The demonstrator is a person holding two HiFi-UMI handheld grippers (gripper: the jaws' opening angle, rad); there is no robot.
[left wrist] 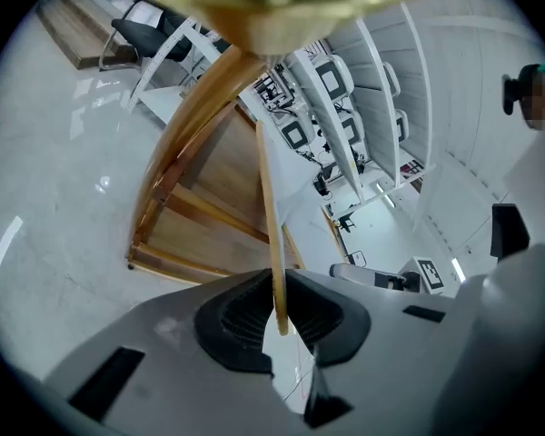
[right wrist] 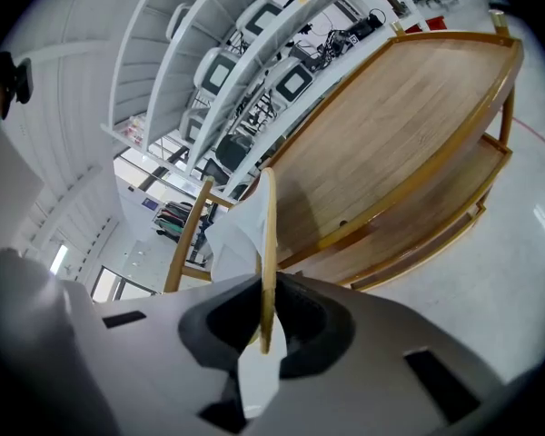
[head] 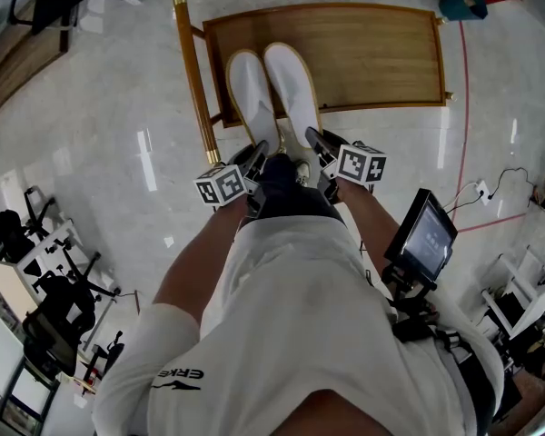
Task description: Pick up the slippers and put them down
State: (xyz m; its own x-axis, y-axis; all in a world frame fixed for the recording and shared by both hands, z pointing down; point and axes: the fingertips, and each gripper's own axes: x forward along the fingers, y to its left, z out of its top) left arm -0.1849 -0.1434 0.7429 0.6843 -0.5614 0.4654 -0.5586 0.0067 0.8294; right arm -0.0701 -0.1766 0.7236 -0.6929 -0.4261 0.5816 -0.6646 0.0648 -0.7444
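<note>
Two white slippers lie side by side on the top of a low wooden rack point(head: 381, 57), toes pointing away from me. My left gripper point(head: 257, 153) is at the heel of the left slipper point(head: 251, 94). In the left gripper view the left gripper point(left wrist: 279, 321) is shut on that slipper's thin tan sole edge point(left wrist: 271, 216). My right gripper point(head: 316, 142) is at the heel of the right slipper point(head: 293, 84). In the right gripper view the right gripper point(right wrist: 265, 330) is shut on that slipper's sole edge point(right wrist: 269, 234), with its white upper point(right wrist: 241, 230) to the left.
The rack has a lower shelf point(right wrist: 409, 243) and an upright wooden post point(head: 193, 62) at its left end. A screen on a stand point(head: 424, 234) is close by my right side. Office chairs point(head: 54, 307) stand at the lower left, and cables point(head: 490, 189) lie on the shiny floor at the right.
</note>
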